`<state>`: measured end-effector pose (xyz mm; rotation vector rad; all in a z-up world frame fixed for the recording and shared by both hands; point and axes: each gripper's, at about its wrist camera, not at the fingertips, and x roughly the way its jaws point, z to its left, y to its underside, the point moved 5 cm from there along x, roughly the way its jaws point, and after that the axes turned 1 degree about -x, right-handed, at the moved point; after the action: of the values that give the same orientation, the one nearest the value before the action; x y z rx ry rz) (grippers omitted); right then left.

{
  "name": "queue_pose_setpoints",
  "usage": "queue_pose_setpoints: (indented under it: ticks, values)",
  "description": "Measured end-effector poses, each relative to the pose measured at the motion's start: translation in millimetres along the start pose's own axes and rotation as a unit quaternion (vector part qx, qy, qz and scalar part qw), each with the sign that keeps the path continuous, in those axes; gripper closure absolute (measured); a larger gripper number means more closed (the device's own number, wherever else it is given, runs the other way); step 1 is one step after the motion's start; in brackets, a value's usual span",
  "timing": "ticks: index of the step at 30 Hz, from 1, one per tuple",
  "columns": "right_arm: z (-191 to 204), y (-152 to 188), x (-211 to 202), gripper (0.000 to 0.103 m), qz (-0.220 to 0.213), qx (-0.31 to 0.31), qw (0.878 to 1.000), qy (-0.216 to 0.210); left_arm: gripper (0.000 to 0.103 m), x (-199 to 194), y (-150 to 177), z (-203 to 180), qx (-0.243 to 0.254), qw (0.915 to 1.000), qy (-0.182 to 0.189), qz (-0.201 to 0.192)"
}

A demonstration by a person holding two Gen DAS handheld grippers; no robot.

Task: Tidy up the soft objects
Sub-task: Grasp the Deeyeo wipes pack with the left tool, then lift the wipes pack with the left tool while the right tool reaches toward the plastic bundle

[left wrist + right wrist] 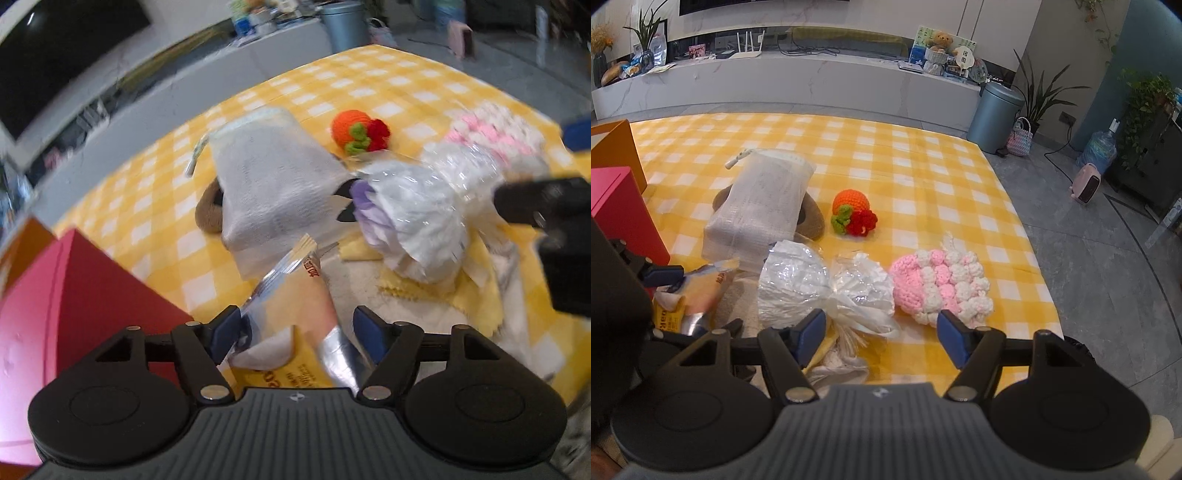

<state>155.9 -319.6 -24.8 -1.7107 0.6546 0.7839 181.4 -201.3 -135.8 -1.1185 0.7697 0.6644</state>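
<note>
My left gripper (295,332) has its jaws wide apart around a yellow and silver snack packet (295,317), also in the right wrist view (690,295); I cannot tell if the pads press it. A white mesh pouch (761,203) lies over a brown plush (812,221). An orange knitted fruit with a red flower (853,214) sits behind. A clear plastic bag (820,291) of white items lies in front of my open, empty right gripper (882,332). A pink and white knitted piece (942,284) lies to its right.
A red box (620,210) and an orange box (613,147) stand at the left of the yellow checked cloth (923,166). Yellow cloths (476,291) lie under the plastic bag. A grey bin (993,118) and pink heater (1086,184) stand on the floor beyond.
</note>
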Motion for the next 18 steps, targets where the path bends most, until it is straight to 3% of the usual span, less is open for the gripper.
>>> queue_pose_setpoints:
  ticks: [2,6,9,14,18]
  values:
    - [0,0,-1,0.036,-0.002,0.002,1.0,-0.002,0.051,0,-4,7,-0.014,0.9998,0.014,0.01]
    - [-4,0,-4,0.036,-0.009,0.013,1.0,-0.01,0.066,-7,-7,18,-0.026,0.9989,0.036,0.015]
    - [-9,0,-6,0.036,-0.014,0.027,0.999,-0.012,0.073,-26,-4,22,-0.035,0.9945,0.095,-0.03]
    - [-15,-1,-10,0.037,-0.023,0.04,0.999,-0.016,0.076,-59,0,38,-0.075,0.9849,0.14,-0.07]
    - [-13,-1,-15,0.036,-0.031,0.036,0.999,-0.023,0.079,-80,7,52,-0.113,0.9672,0.2,-0.109]
